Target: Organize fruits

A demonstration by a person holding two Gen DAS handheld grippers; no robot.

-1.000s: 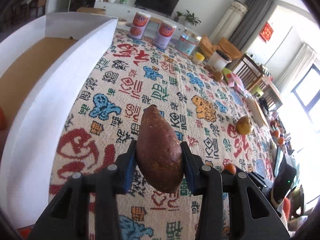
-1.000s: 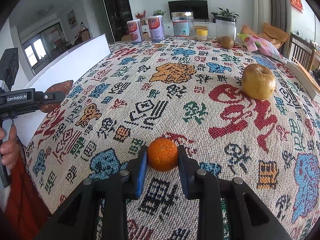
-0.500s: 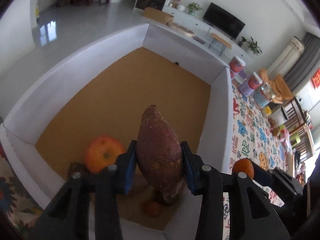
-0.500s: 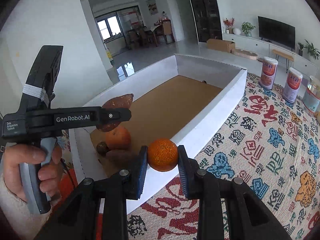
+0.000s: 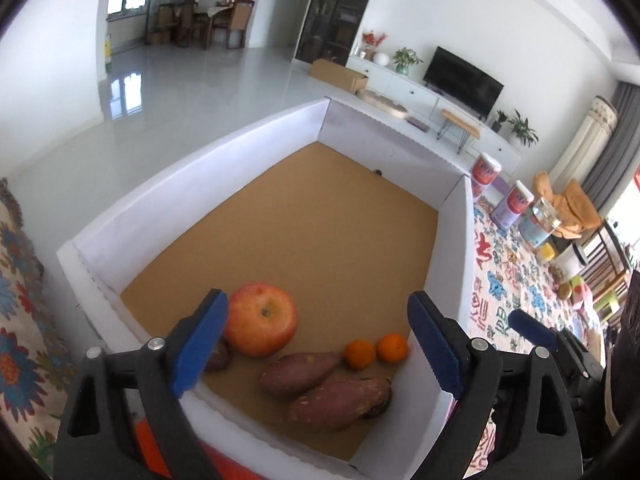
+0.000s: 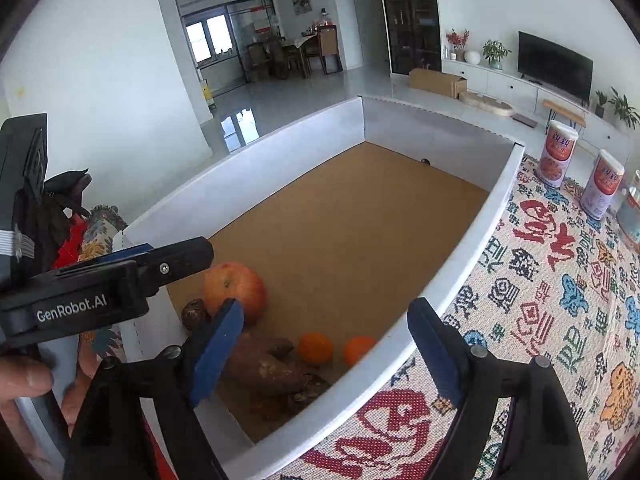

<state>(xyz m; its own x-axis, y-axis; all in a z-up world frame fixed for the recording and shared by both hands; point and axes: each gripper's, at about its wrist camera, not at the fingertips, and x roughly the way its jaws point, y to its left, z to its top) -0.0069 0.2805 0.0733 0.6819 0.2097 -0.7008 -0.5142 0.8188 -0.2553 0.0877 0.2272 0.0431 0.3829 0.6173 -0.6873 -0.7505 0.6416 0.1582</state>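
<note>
Left gripper (image 5: 318, 344) and right gripper (image 6: 326, 354): jaws just spread wide, nothing between them. White box (image 5: 192, 176), brown floor, fills centre frame. Near corner, lower centre: red-yellow apple (image 5: 261, 319), two small oranges (image 5: 360, 353), two reddish-brown sweet potatoes (image 5: 340, 400), touching.

The right tool (image 6: 326, 344) has just spread its jaws wide, nothing between them, over the white box (image 6: 472, 252). Inside lie an apple (image 6: 236, 288), two oranges (image 6: 316, 347), and sweet potatoes (image 6: 264, 364). The left tool (image 6: 120, 276) is beside it.
</note>
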